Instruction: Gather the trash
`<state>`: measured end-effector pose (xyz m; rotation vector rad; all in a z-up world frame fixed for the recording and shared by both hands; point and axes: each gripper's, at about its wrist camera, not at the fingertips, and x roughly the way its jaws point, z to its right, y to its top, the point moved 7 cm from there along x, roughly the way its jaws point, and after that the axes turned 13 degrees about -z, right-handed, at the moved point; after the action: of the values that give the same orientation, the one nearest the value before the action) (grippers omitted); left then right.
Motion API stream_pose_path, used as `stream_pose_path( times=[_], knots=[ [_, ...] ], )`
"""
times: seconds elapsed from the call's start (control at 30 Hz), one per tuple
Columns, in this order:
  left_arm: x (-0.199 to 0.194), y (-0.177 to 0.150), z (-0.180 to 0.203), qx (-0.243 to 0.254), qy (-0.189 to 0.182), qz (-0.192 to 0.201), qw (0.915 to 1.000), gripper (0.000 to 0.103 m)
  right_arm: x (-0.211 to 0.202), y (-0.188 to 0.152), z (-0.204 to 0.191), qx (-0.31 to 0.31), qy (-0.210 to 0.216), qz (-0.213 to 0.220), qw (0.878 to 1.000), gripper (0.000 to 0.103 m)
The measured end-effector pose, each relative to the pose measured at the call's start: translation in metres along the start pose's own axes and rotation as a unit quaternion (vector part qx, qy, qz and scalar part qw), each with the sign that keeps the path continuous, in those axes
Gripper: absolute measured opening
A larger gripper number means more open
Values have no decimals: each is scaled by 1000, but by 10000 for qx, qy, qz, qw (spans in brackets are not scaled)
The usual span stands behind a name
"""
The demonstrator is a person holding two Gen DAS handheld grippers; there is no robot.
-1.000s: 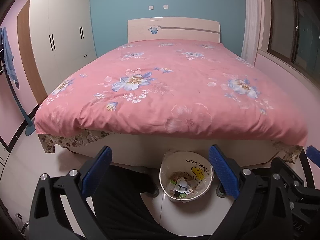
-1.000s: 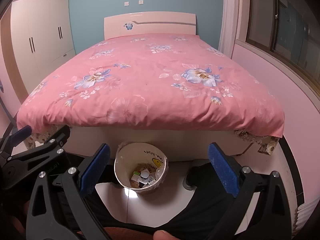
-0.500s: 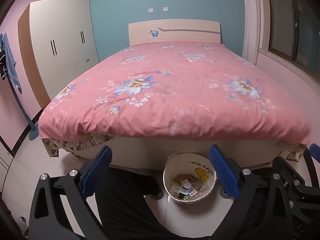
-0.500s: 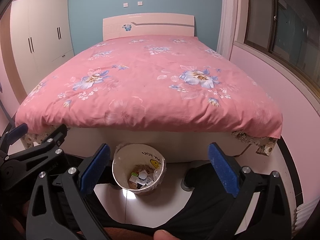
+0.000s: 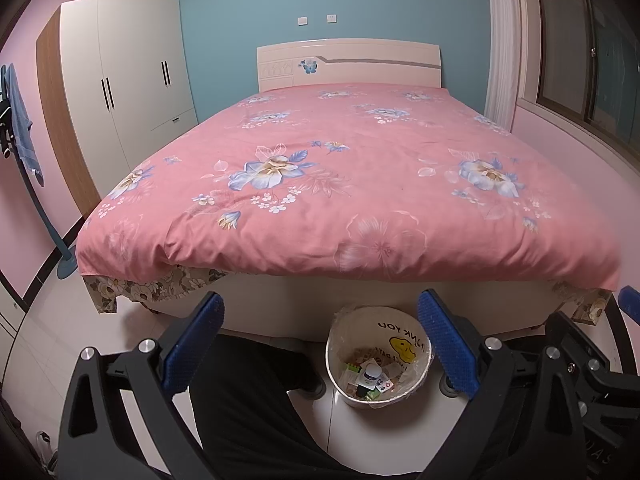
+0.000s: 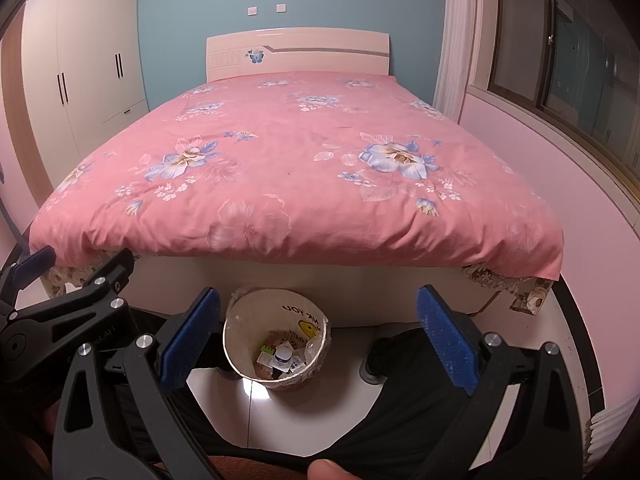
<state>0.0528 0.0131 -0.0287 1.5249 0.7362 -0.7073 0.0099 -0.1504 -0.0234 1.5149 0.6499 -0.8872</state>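
Both the left tool (image 5: pixel 318 342) and right tool (image 6: pixel 316 338) gape wide and empty above the round white smiley-printed bin (image 5: pixel 342 386) of trash at the bed's near foot, so scan the pink floral quilt (image 5: pixel 360 184) for leftovers before lowering.

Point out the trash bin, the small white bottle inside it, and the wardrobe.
trash bin (image 5: pixel 400 326): left wrist view, inner far wall under the rim.
white bottle (image 6: pixel 283 358): right wrist view, its body.
wardrobe (image 5: pixel 136 80): left wrist view, middle door panel.
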Motion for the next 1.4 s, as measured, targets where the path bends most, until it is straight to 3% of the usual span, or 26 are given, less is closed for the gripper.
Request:
stream_pose_path(
  times=[1.4],
  knots=[
    [0,-3,1,-17,5,-1,10000,99,1,2,1,-19,-37,18,10000,96]
  ],
)
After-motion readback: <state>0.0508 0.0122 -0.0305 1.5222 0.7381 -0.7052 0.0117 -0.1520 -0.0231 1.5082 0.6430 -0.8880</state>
